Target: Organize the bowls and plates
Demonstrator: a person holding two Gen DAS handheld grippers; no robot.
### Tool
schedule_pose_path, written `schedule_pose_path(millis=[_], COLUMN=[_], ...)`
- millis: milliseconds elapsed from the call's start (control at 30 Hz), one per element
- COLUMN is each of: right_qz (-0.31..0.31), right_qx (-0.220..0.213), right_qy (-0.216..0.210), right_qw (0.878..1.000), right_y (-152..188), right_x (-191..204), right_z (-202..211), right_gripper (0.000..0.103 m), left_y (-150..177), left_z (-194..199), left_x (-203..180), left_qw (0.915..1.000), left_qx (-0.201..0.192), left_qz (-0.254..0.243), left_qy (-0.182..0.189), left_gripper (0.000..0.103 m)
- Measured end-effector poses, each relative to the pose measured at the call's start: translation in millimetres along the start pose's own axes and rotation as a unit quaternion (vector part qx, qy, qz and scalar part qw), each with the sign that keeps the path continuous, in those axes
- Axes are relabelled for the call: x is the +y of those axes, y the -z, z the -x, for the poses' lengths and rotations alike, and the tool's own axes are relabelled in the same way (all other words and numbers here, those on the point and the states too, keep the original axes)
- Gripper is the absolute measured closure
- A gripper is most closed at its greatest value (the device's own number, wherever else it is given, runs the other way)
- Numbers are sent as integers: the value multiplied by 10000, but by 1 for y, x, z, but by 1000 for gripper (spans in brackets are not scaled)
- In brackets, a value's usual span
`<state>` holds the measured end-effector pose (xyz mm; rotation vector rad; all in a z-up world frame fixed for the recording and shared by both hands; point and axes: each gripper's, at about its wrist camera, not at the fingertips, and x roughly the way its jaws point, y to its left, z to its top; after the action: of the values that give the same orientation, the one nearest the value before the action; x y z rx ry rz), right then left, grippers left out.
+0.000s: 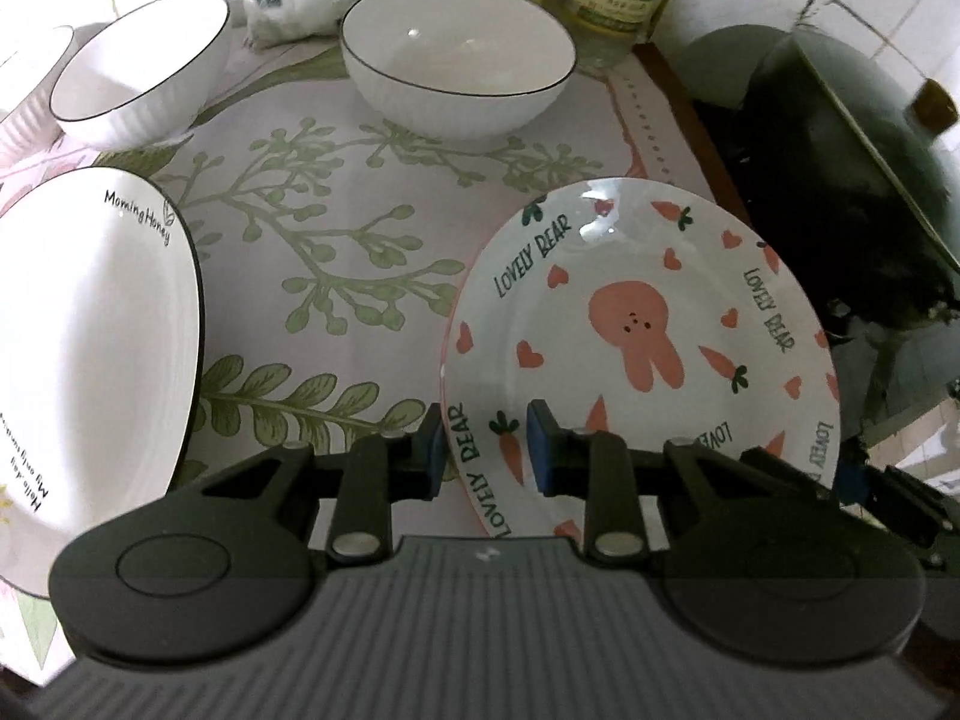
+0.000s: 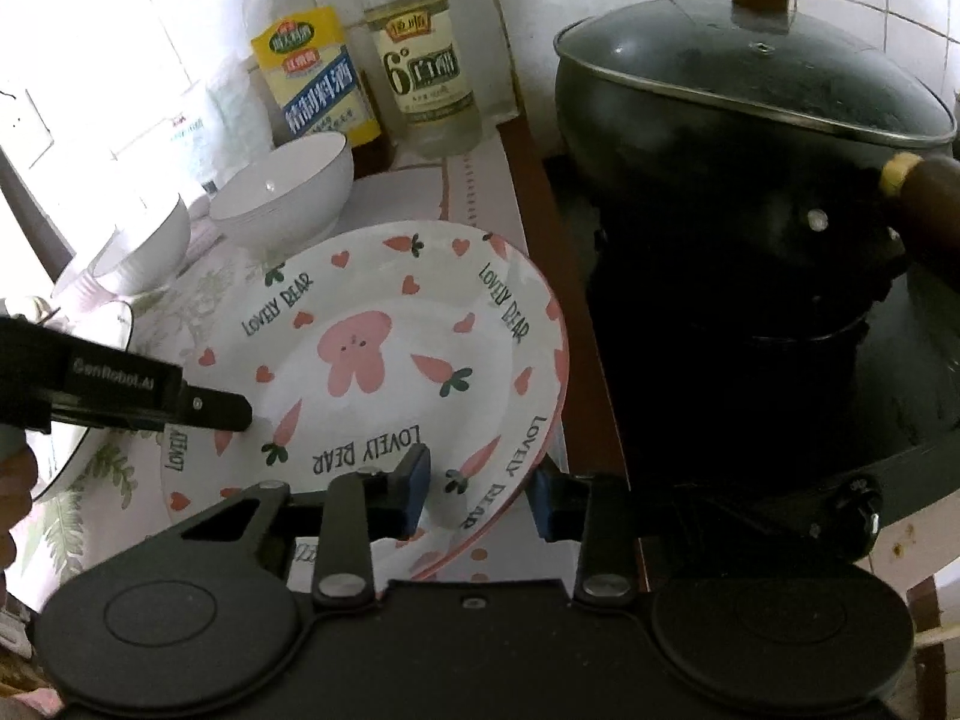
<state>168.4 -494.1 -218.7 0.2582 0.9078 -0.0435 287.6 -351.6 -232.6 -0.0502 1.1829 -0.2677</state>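
Observation:
A white plate with a pink bunny and "LOVELY BEAR" lettering point(image 1: 630, 324) point(image 2: 372, 360) lies at the right end of the leaf-print mat point(image 1: 324, 204). My left gripper point(image 1: 486, 450) is shut on its left rim, one pad outside the edge and one on the plate's face. In the right wrist view, one of its fingers point(image 2: 216, 411) lies across that rim. My right gripper point(image 2: 480, 495) straddles the near right rim. Its left pad is over the plate's face and its right pad just outside the edge, with a thin gap showing. A large white "Morning Honey" plate point(image 1: 90, 330) lies to the left.
Two white bowls with dark rims point(image 1: 459, 69) point(image 1: 138, 66) stand at the back of the mat, with a ribbed dish point(image 1: 27, 102) at far left. Behind them are bottles point(image 2: 312, 78) point(image 2: 426, 72). A lidded black wok point(image 2: 750, 120) sits on the stove just right of the bunny plate.

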Motion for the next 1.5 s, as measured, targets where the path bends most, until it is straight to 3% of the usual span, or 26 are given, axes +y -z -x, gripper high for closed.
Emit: schedule_pose_path(millis=[267,700,1100,1500], right_qz=[-80,283,487,918], right_qx=[171,120,-37,-245], right_qy=[-205,-249,-428,-777], right_qw=[9996,9992,9979,9924], right_y=[-6,-14,-8,-25], right_x=[-3,15,31,73], right_z=[9,53,106,129], right_gripper=[71,72,72,72], left_y=[-5,19,44,46], left_z=[5,64,133,189], left_x=[1,6,18,59], left_qw=[9999,9998,9986,9966], left_qx=[144,-33,-334,-816], left_qz=[-45,-193,-358,-21], left_qy=[-48,90,212,122], left_gripper=[77,77,77,77])
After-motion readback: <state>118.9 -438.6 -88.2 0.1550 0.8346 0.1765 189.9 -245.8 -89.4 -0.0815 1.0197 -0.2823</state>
